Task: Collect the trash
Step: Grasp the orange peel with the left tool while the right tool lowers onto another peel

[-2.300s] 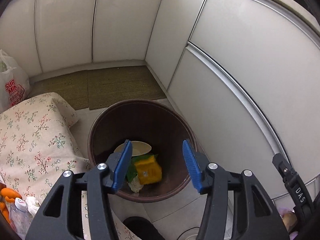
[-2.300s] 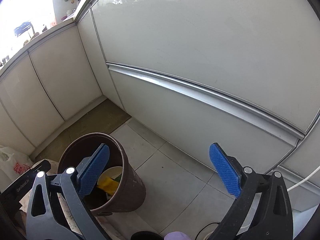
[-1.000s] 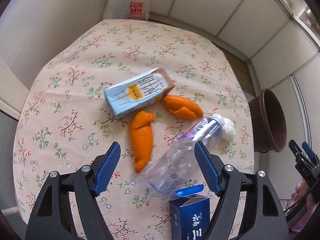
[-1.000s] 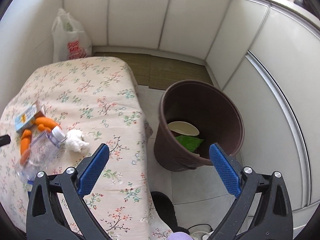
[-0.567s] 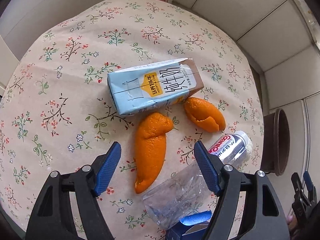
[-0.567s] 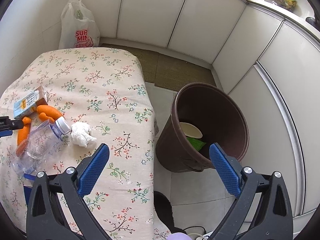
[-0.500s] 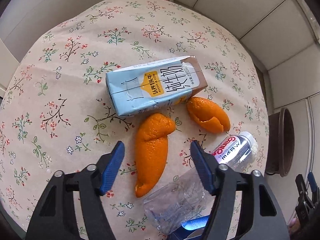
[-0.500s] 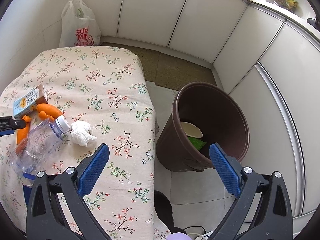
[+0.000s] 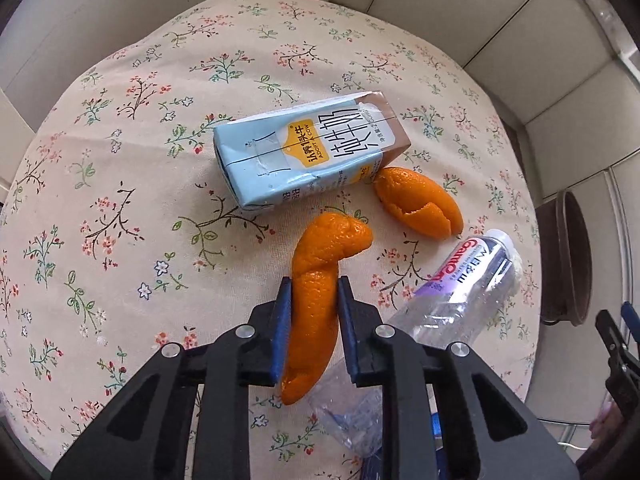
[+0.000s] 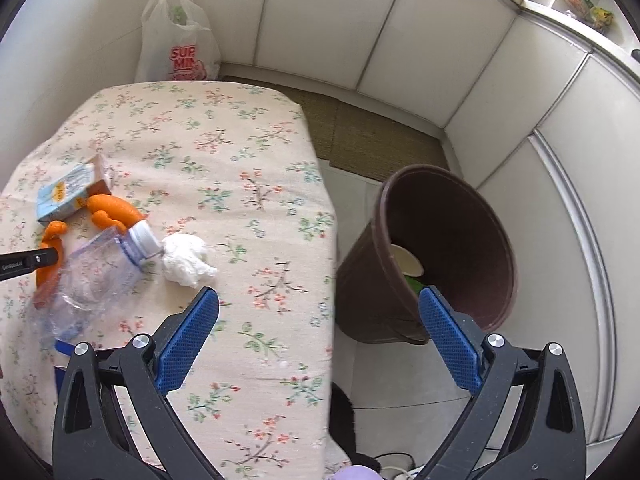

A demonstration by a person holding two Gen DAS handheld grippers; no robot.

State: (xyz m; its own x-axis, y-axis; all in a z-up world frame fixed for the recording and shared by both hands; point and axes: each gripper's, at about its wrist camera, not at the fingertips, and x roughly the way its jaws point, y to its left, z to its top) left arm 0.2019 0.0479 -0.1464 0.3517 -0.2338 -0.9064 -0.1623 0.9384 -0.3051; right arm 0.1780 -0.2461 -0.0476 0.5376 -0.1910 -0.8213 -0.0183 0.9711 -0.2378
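Soft, light, bendy: that long orange peel (image 9: 316, 300), lying low in the middle of the left view on the flowery surface (image 9: 120, 160). Best held at the thick middle, not the thin curly end, or likely to flop and slip. Squeezed there now by the left tool (image 9: 313, 300), nearly closed, both blue pads pressing its sides. Touching nothing: the right tool (image 10: 316, 340), wide open, low in the right view, near the brown bin (image 10: 472, 216) at the right.
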